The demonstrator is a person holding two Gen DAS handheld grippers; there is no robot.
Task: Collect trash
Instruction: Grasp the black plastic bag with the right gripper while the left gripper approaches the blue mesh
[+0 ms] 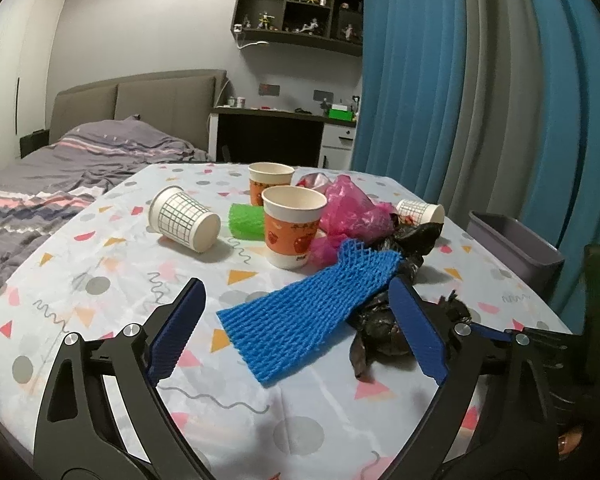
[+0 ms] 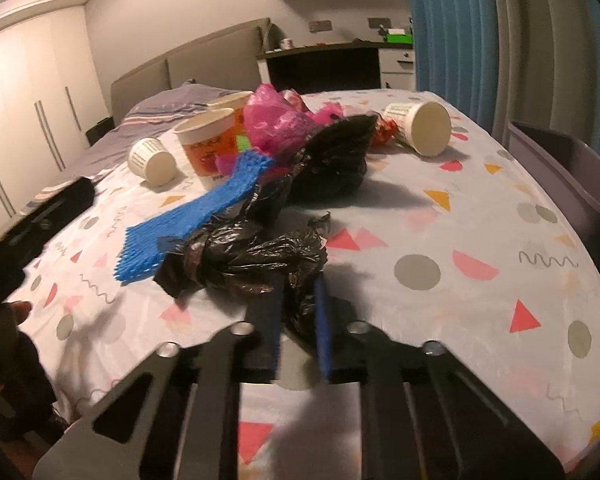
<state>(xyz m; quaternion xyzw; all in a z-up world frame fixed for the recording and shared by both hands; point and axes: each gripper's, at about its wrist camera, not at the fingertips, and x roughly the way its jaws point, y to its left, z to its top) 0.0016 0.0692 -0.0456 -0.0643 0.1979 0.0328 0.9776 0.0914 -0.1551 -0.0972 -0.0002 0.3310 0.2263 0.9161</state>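
Bedroom light falls on the bench (image 2: 480, 216), where the black plastic bag (image 2: 256, 260) lies crumpled at the near edge. Your right tongs (image 2: 298, 300) are nearly closed on a tail of it, so lift slowly and check that the thin film does not slip out. Part of the bag lies under the blue foam net (image 1: 300, 312); the net may come up with the bag. Your left tongs (image 1: 296, 320) stand wide around that net and hold nothing. The grey bin (image 2: 572, 176) waits just beside the right edge.
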